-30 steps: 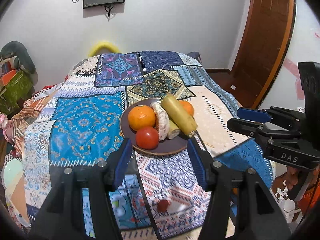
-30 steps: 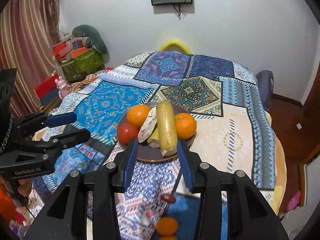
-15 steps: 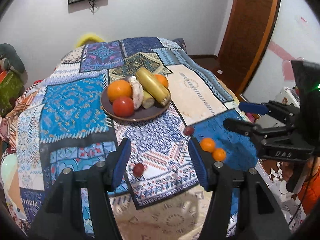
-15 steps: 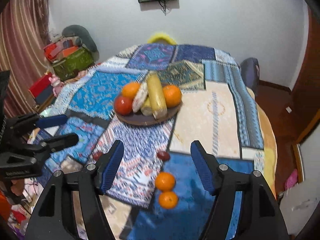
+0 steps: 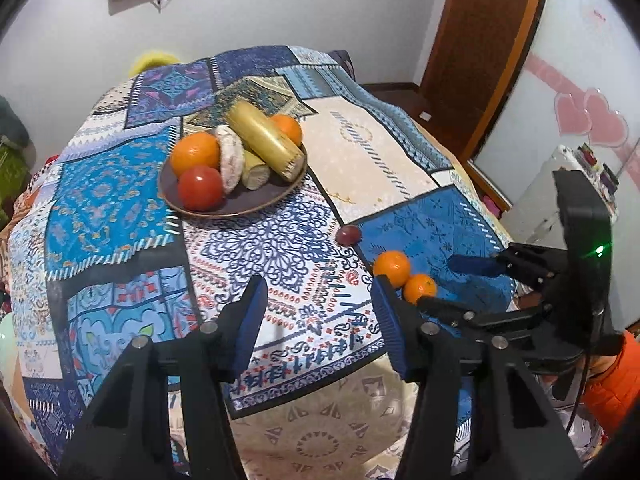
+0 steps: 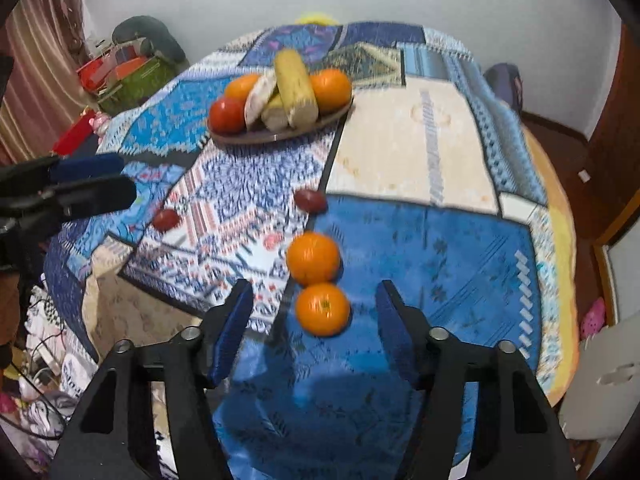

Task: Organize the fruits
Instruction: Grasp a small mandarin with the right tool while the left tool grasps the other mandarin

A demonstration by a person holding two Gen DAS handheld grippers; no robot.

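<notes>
Right hand-held gripper (image 6: 314, 330) hovers spread and empty over the nearer of two loose oranges (image 6: 322, 309); left hand-held gripper (image 5: 318, 320) is likewise spread and empty. Judged status: partly complete. On the plate (image 5: 240, 206): two oranges (image 5: 195, 153), one tomato (image 5: 200, 188), three long pieces lying together that I cannot name. Remaining on the patterned surface (image 5: 280, 248): two touching oranges and two small dark red fruits (image 6: 310, 200), well apart.

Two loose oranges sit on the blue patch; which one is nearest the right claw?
The nearer orange, lying between the open right claw fingers. The other orange touches it on the far side, toward the plate.
</notes>
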